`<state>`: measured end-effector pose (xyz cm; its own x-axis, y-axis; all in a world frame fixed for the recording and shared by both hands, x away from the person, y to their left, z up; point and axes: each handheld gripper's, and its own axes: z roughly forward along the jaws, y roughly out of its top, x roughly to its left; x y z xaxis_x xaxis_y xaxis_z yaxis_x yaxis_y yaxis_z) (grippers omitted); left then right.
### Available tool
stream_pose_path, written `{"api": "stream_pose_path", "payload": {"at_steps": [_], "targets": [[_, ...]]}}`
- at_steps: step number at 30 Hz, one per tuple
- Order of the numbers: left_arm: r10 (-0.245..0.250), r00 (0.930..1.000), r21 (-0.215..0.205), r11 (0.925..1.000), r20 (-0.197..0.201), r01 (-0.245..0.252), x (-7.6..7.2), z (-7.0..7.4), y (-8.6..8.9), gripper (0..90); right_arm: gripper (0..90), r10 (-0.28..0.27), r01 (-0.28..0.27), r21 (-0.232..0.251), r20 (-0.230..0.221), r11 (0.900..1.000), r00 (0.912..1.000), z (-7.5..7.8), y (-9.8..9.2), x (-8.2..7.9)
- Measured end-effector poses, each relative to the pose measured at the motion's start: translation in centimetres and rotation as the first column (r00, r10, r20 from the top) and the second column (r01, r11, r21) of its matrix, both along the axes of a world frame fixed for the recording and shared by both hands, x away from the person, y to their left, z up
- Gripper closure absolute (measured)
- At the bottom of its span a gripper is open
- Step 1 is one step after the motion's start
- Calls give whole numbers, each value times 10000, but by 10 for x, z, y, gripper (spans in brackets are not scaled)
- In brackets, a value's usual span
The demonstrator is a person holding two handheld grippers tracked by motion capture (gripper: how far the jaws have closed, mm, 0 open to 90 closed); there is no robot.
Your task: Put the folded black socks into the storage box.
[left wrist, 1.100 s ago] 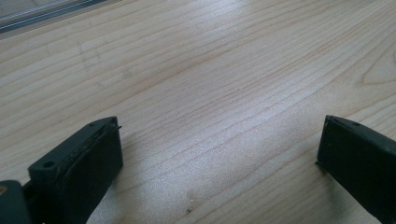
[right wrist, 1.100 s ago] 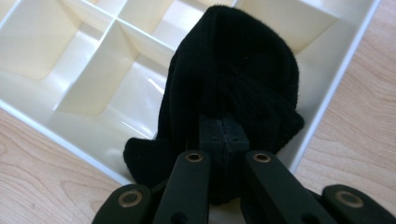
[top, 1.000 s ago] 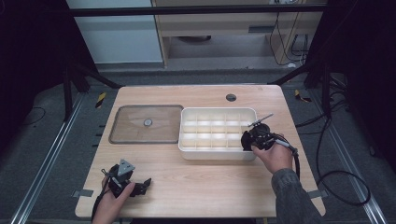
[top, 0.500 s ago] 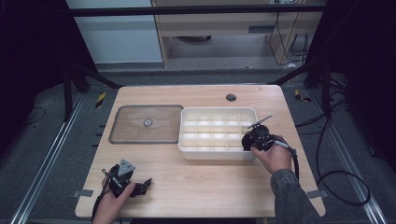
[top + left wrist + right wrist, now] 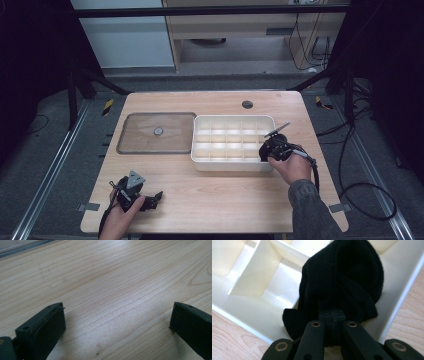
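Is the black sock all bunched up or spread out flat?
Bunched up. The black sock sits rolled in folds, pinched by the right gripper over the white box.

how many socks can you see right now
1: a black sock clamped in the right gripper, over the near right corner compartment of the white divided tray. Others could be hidden behind it.

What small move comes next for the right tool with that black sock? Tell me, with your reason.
Probably lower a little and open the jaws. The right tool is shut on the black sock, which already hangs over a compartment at the near right corner of the white divided tray, so releasing should drop it in. The left tool rests open on the table, away from the tray.
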<state>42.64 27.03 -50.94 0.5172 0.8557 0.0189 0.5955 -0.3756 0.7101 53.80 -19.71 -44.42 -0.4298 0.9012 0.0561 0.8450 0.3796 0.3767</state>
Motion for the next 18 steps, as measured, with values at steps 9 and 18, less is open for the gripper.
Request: {"api": "stream_pose_path", "payload": {"at_steps": [9,18], "targets": [[-6,10000,-4,10000,1,6,0,0,0,0,900,36,-37,-141,-95,9999,9999,0,1,2],[-64,10000,42,10000,-10,64,0,0,0,0,900,10,-10,-54,-89,10000,10000,0,0,2]]}}
